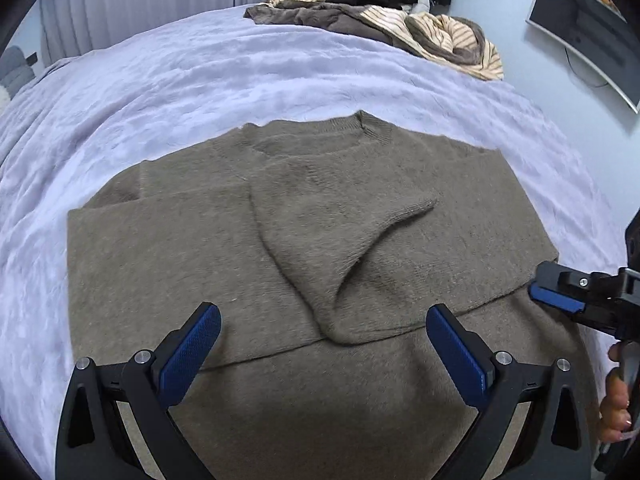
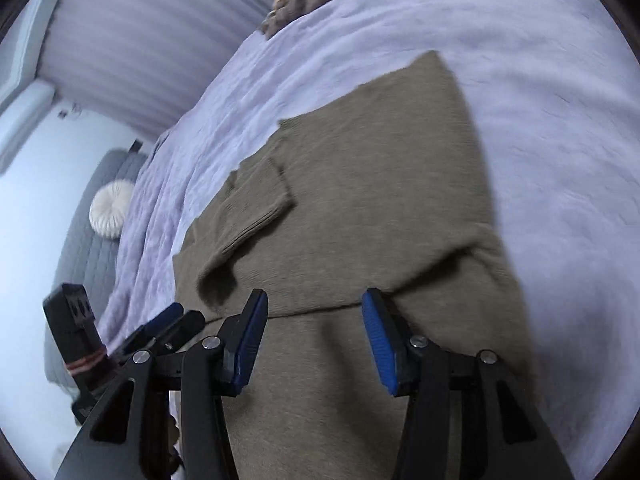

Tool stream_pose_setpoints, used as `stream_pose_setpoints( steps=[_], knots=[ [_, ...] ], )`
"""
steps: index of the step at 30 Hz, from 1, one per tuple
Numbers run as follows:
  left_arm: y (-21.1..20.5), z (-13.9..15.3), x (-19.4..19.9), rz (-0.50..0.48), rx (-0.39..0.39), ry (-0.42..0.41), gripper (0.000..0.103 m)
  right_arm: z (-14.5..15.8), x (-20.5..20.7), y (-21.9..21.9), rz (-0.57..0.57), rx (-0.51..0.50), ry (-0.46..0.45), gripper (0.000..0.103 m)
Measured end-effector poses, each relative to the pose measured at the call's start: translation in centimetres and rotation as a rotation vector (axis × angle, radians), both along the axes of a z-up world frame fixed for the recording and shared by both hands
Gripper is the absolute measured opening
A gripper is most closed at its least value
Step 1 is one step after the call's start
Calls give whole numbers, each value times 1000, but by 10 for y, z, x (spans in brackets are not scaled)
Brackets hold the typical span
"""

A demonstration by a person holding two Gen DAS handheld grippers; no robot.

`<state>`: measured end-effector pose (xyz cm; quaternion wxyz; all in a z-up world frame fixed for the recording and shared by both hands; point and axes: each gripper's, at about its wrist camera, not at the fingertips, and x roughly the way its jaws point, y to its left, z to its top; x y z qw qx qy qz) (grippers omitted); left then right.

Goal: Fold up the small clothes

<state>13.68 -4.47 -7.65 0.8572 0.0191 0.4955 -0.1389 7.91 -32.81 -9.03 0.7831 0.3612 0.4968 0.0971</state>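
Lying flat, fuzzy taupe knit sweater [image 1: 320,216] on plush lavender blanket [image 1: 200,76].

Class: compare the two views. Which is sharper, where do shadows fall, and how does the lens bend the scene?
Left wrist view: sharp; bed edge bows into an arc; shadow on the sweater near the fingers. Right wrist view: motion-blurred, especially the sweater's right edge; the curtain curves.

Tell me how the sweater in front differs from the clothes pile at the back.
The sweater lies spread flat with its sleeves folded in; the pile is crumpled. The sweater is plain brown-grey; the pile mixes brown, black and cream-striped cloth. Both lie on the lilac blanket.
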Motion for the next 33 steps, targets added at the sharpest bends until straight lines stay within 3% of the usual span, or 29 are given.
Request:
stream_pose_setpoints(
  steps=[4, 8, 10, 12, 13, 15, 19, 22, 24, 26, 28, 30, 32, 33],
  knots=[
    [-15, -10, 21, 58, 21, 37, 103, -10, -5, -26, -100, 82, 7, 53],
    [3, -7, 39, 216, 75, -35, 103, -6, 10, -31, -135, 106, -50, 53],
    [32, -10, 39, 309, -9, 0, 103, -5, 8, -38, -174, 78, -89, 52],
    [60, -17, 33, 367, -94, 36, 103, -23, 5, -44, -188, 117, -67, 49],
    [69, -20, 30, 379, -116, 51, 103, -28, 3, -46, -186, 117, -72, 43],
    [80, -24, 25, 381, -178, 68, 103, -32, 1, -42, -173, 90, -98, 36],
    [75, -19, 29, 334, -254, 70, 103, -33, 4, -40, -155, 85, -102, 38],
    [72, -11, 35, 335, -267, 45, 102, -34, 2, -44, -153, 87, -112, 38],
    [82, -9, 36, 379, -277, 39, 82, -35, 0, -44, -151, 81, -121, 38],
    [98, -13, 36, 414, -310, 61, 74, -35, -2, -45, -150, 83, -127, 38],
    [117, -18, 30, 442, -352, 82, 58, -36, -4, -46, -148, 94, -127, 38],
    [128, -23, 27, 436, -363, 107, 25, -33, -4, -46, -145, 100, -113, 39],
    [132, -25, 27, 433, -374, 106, 22, -28, 0, -43, -133, 94, -98, 39],
    [133, -23, 24, 435, -374, 95, 22, -22, 4, -42, -127, 85, -101, 26]
  ],
)
